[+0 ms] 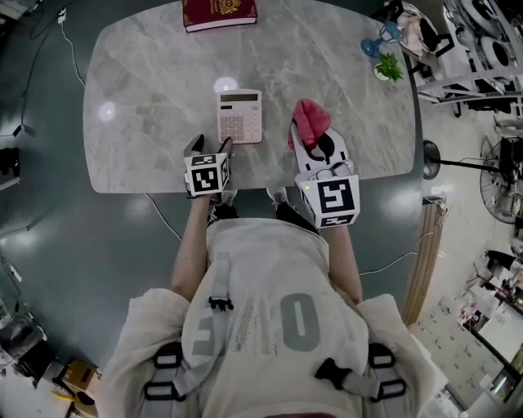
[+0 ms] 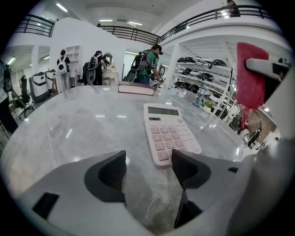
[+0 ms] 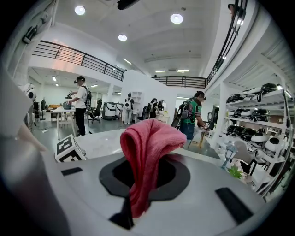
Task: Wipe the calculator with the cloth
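Right gripper point(image 3: 143, 173) is clamped on the red cloth point(image 3: 146, 147), raised just right of the pink calculator point(image 1: 239, 116) on the table point(image 1: 147, 122). Left gripper point(image 2: 147, 171) is spread and empty at its near edge. Brace that edge, lower the cloth flat, wipe lightly.

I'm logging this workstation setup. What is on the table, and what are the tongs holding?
table: one, grey marble, in front of the person
calculator: one, pink, table centre toward the near edge
book: one, dark red, far edge
plant: one, small, green, far right corner
blue object: one, beside the plant, too small to identify
cloth: one, red-pink, clamped in the right tongs, off the table
left tongs: open, empty, at the calculator's near end
right tongs: shut on the cloth
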Available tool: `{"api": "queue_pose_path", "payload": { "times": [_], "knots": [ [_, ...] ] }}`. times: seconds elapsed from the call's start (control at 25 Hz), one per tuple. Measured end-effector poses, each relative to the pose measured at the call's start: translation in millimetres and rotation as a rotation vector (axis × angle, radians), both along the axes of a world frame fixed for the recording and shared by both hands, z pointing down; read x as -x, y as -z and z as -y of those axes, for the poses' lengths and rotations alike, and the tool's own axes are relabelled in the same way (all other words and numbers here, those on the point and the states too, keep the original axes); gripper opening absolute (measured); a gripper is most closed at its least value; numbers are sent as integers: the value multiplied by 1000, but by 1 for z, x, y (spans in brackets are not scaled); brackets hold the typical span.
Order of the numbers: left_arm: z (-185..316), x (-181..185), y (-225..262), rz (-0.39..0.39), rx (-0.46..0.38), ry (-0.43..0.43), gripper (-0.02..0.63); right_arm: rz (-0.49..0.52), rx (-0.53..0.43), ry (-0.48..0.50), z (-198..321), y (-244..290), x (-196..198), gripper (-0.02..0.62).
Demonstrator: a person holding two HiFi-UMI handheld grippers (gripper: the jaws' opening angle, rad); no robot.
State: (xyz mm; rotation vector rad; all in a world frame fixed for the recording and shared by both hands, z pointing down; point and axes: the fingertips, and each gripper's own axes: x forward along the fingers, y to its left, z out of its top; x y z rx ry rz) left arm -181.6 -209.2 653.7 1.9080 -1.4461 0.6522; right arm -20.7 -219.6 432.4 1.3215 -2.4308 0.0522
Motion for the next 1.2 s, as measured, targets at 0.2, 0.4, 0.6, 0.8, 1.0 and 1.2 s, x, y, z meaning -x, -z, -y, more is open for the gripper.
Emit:
{"api": "queue_pose_path", "payload": {
  "times": [0.2, 0.4, 0.6, 0.8, 1.0, 1.2],
  "knots": [
    [0, 0, 1, -3, -9, -3, 304, -92, -47, 39, 22, 10, 5, 58],
    [0, 0, 1, -6, -11, -1, 304, -326, -82, 132, 54, 6, 18, 58],
    [0, 0, 1, -6, -9, -2, 303, -577, -93, 264, 82, -14, 40, 58],
    [1, 0, 1, -7, -10, 0, 303, -803, -73, 416, 97, -54, 61, 57],
    [1, 0, 1, -11, -13, -4, 303, -943, -15, 511, 100, -99, 72, 57],
    [1, 2, 4, -7, -18, 0, 304, -1018, 29, 563, 95, -133, 78, 57]
  ]
}}
